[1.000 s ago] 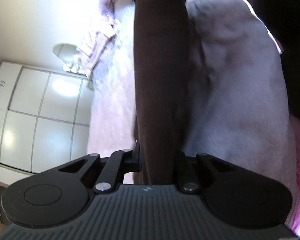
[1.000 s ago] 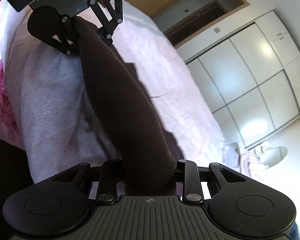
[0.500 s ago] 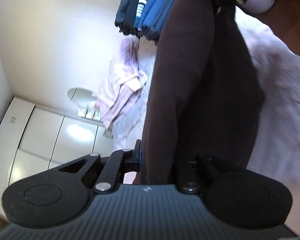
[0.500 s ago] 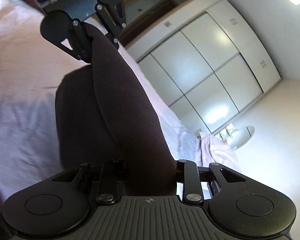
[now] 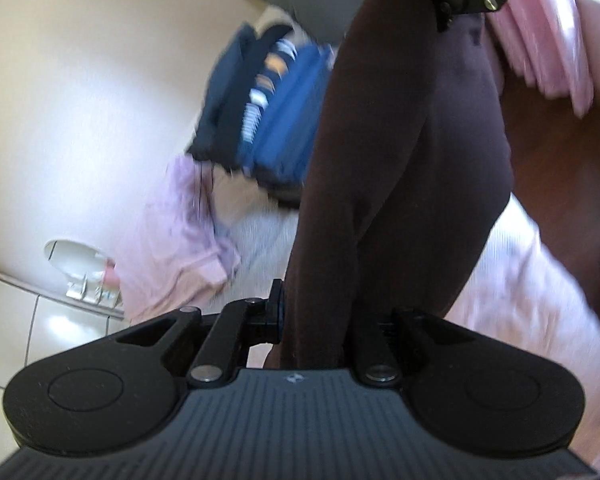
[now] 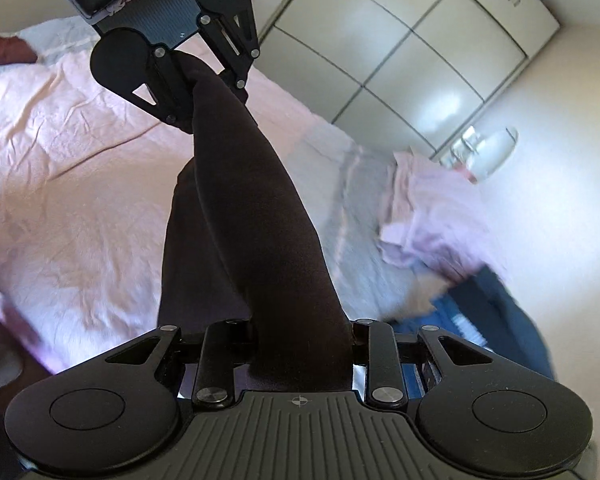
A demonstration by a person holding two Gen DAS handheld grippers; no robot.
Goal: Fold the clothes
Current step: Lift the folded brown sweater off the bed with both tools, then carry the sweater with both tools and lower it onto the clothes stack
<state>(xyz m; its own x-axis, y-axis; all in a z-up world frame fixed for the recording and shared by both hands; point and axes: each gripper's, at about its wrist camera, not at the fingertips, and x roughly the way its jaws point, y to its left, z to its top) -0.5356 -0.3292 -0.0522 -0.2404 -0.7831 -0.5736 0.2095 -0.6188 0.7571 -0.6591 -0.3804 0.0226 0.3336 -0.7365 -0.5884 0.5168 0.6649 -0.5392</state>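
Note:
A dark brown garment (image 5: 400,168) hangs stretched between my two grippers above the bed. In the left wrist view my left gripper (image 5: 316,322) is shut on one end at the bottom, and the right gripper (image 5: 428,0) pinches the other end at the top edge. In the right wrist view the garment (image 6: 252,220) runs from my right gripper (image 6: 300,346), shut on it, up to the left gripper (image 6: 198,84). A slack fold droops beneath the taut strip. The cloth hides the fingertips of both grippers.
A pale pink bed cover (image 6: 72,200) lies below. A crumpled pink garment (image 6: 432,208) and a pile of blue clothes (image 5: 268,120) sit at the bed's far side. White wardrobe doors (image 6: 400,40) stand beyond. A brown wooden surface (image 5: 552,168) shows at right.
Both grippers have swung round with the brown garment still stretched between them. The blue pile and pink garment now sit more central and lower in the left wrist view.

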